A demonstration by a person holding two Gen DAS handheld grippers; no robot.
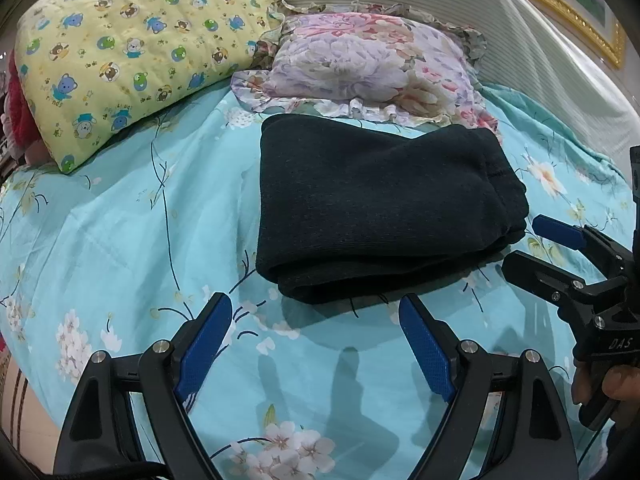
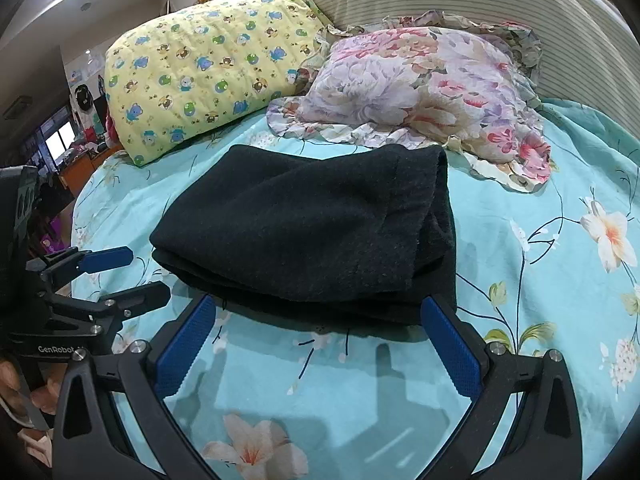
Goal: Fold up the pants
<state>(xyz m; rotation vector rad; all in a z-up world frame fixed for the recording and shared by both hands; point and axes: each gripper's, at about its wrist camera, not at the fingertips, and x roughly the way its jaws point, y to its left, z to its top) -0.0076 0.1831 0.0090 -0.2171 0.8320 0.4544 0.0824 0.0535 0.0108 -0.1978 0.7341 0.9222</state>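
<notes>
The dark pants (image 1: pixel 376 208) lie folded into a thick rectangle on the turquoise flowered bedsheet (image 1: pixel 120 220). They also show in the right wrist view (image 2: pixel 312 232). My left gripper (image 1: pixel 316 312) is open and empty, just short of the pants' near edge. My right gripper (image 2: pixel 320 312) is open and empty, its tips at the pants' near edge. The right gripper shows at the right of the left wrist view (image 1: pixel 528 244), beside the pants' right end. The left gripper shows at the left of the right wrist view (image 2: pixel 148 272).
A yellow bear-print pillow (image 1: pixel 132 52) and a pink flowered pillow (image 1: pixel 368 64) lie behind the pants. A striped headboard cushion (image 1: pixel 460 4) stands behind them. The bed's left edge (image 1: pixel 24 384) drops off to the floor.
</notes>
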